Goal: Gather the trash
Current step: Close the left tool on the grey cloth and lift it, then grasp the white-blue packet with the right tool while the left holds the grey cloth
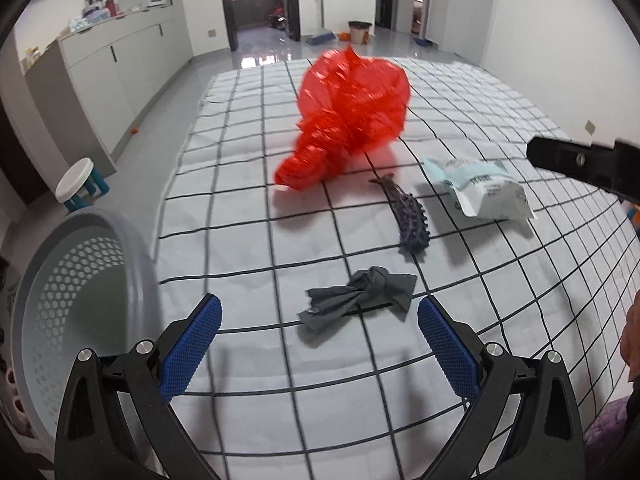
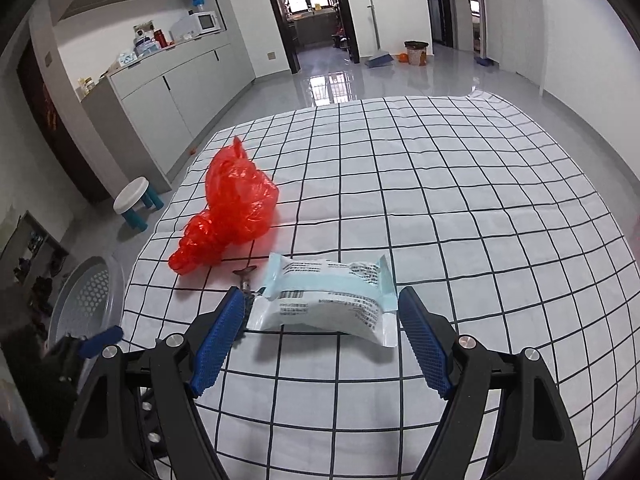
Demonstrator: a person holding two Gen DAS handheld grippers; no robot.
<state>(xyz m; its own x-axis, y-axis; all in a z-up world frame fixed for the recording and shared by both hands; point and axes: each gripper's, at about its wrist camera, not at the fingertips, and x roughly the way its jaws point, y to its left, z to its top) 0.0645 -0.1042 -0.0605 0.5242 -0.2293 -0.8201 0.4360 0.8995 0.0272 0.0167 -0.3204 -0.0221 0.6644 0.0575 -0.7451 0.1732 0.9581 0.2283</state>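
left tongs (image 1: 320, 340): i have them apart and empty, pointed down at the knotted grey rag (image 1: 360, 294) lying on the checked sheet (image 1: 500, 360).
right tongs (image 2: 322, 340): apart too, nothing clamped; the white-and-teal packet (image 2: 324, 298) lies between the tips, untouched as far as i can tell.
other trash: red plastic bag (image 2: 228, 212) farther up the sheet, purple spiky strip (image 1: 408, 216) just beside the packet.
basket (image 1: 72, 300): off the sheet's left edge, well apart from the packet.
risk, right: the slick, puffy packet may squirt out if i pinch only its edge.
risk, left: i may pinch the sheet along with the rag and drag it.
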